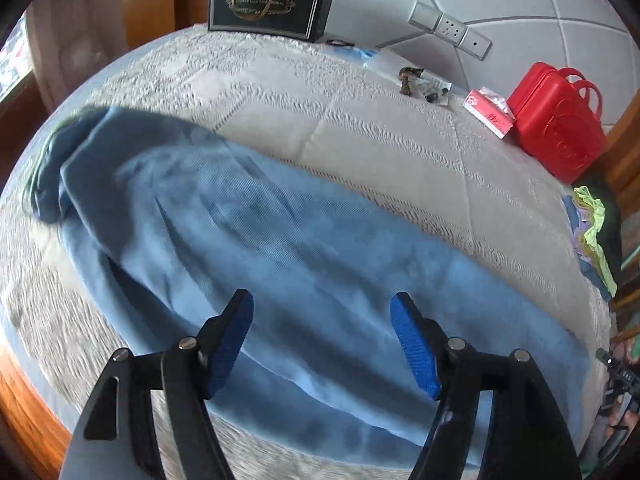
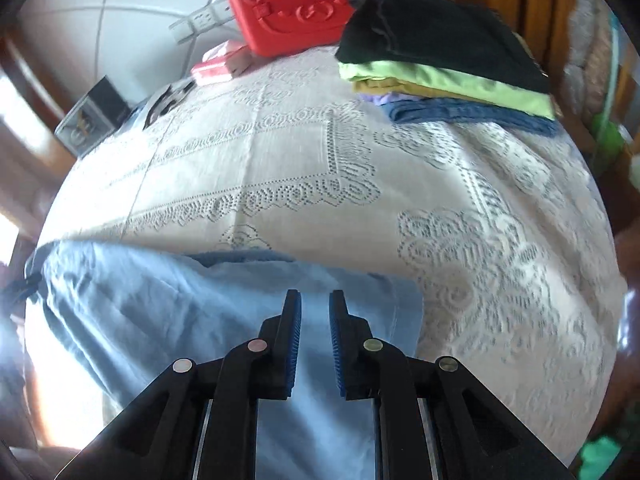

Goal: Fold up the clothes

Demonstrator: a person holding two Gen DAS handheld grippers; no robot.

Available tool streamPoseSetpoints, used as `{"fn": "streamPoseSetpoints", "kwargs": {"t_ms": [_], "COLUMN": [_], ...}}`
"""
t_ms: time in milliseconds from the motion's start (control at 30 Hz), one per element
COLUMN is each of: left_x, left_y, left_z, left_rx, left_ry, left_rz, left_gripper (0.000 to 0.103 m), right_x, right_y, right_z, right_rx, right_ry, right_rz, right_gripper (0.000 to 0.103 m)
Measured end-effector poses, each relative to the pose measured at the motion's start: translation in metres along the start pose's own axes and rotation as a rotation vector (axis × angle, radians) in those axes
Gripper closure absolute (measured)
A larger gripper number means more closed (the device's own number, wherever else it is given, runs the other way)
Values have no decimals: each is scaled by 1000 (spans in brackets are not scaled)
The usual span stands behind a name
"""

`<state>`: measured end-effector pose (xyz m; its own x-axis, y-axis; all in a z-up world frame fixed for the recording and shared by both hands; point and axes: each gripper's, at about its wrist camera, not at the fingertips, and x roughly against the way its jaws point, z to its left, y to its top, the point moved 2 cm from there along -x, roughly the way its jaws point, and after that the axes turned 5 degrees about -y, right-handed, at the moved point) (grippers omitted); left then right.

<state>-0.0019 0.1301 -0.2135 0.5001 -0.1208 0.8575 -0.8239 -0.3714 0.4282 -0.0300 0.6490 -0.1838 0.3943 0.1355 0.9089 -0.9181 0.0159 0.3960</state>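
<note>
A light blue garment [image 1: 280,240] lies spread along the near side of the table on a white lace cloth [image 1: 360,128]. My left gripper [image 1: 322,304] is open wide and empty, hovering above the garment's middle. In the right wrist view the same garment [image 2: 160,320] lies below my right gripper [image 2: 315,300], whose jaws stand a narrow gap apart with nothing between them, above the garment's right end near its corner [image 2: 412,292].
A stack of folded clothes [image 2: 440,64], black on top, sits at the far right; it also shows in the left wrist view [image 1: 592,224]. A red case [image 1: 560,120], a pink tissue box [image 1: 488,112], small items [image 1: 424,86] and a dark bag [image 1: 268,4] line the back edge.
</note>
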Motion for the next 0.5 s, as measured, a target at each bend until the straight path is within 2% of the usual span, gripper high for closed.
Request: {"fn": "streamPoseSetpoints", "kwargs": {"t_ms": [133,200,233,267,300,367,433,467,500], "left_x": [-16,-24,-30,-36,-41,-43,-42,-42,-38], "left_y": [-45,-65,-74,-83,-91,-99,-103,-105,-110], "left_z": [-55,-77,-87,-97,-106,-121,-129,-132,-136], "left_rx": [37,52,48,42,34,-13,-8,-5,19], "left_ry": [27,34,28,23,21,90,131,151,139], "left_rz": [79,118,146,175,191,162,147,140,136], "left_gripper": [34,51,55,64,67,67,67,67,67], "right_x": [-31,-41,-45,-47,-49,-55,-63,-67,-68], "right_y": [19,23,23,23,22,17,12,14,18], "right_z": [-3,6,11,16,21,25,20,12,4], "right_rx": [168,258,297,330,358,410,448,442,421], "right_ry": [81,134,153,177,202,226,175,166,187], "right_rz": [110,144,154,161,169,195,226,238,245], "right_gripper": [89,95,99,99,99,99,99,103,103]}}
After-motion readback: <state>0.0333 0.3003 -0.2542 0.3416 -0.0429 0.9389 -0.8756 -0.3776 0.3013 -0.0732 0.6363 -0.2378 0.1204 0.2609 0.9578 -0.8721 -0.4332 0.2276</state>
